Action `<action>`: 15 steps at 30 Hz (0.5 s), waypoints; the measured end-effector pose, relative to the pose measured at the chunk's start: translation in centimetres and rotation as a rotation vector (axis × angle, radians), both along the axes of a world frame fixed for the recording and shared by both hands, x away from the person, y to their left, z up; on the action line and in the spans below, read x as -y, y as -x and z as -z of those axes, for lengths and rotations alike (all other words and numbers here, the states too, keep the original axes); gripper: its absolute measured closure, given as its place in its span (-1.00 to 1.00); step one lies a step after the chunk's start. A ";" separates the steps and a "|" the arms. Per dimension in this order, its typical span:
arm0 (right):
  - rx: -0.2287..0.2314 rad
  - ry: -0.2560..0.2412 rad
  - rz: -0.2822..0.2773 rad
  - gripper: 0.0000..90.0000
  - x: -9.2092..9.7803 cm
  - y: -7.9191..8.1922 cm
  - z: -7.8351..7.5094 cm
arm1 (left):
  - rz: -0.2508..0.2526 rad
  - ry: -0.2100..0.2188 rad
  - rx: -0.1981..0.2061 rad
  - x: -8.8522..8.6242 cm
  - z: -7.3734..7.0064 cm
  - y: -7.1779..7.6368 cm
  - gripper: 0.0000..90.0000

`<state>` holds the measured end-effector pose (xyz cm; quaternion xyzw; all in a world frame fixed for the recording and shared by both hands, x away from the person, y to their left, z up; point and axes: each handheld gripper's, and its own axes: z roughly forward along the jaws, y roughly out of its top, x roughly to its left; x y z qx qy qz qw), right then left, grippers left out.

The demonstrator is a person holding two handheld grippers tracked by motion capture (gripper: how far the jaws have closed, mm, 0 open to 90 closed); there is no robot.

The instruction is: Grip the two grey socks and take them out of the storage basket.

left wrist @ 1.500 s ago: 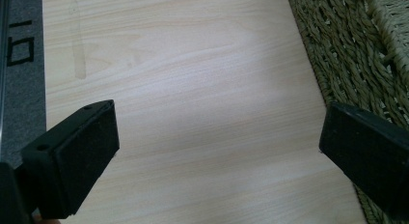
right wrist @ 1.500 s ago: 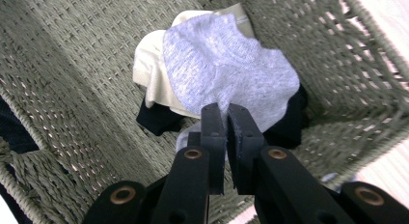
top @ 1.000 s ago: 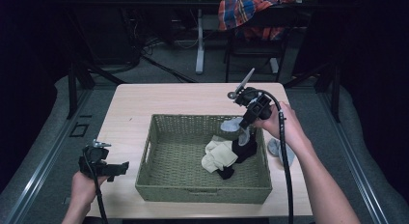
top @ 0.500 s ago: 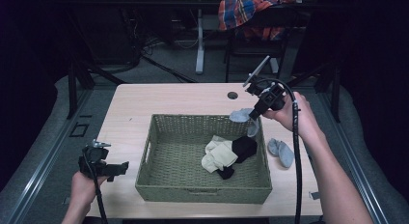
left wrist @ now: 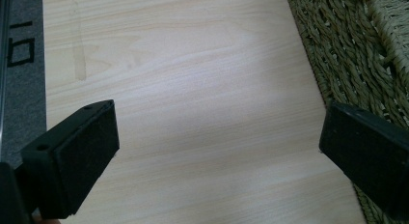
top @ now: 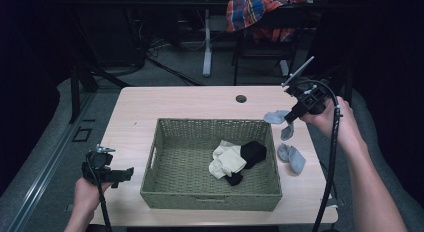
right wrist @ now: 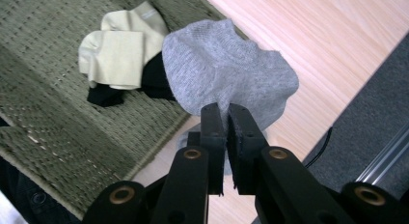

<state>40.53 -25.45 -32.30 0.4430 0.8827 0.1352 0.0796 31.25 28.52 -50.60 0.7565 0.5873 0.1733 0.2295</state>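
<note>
A grey sock is pinched between the closed jaws of the right gripper and is held in the air past the far right corner of the woven basket, above the worktop. Another grey sock is laid flat on the worktop just beside the basket's right wall. Inside the basket, cream socks and a black sock are heaped together, touching. The left gripper is held low at the worktop's near left edge, beside the basket, its jaws spread wide with nothing between them.
</note>
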 end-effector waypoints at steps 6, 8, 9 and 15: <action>0.008 -0.004 0.038 0.92 2.5 0.3 -0.1 | 0.000 0.000 0.000 0.0 0.0 0.0 -0.99; 0.006 0.004 0.048 0.92 2.8 0.4 -0.1 | 0.001 0.000 -0.001 0.0 0.0 0.0 -0.99; 0.007 0.007 0.066 0.92 3.5 0.4 0.1 | 0.000 0.001 0.000 0.0 0.1 0.0 -0.99; 0.006 0.029 0.107 0.92 4.9 0.2 1.0 | -0.002 0.000 0.001 0.1 0.1 0.0 -0.99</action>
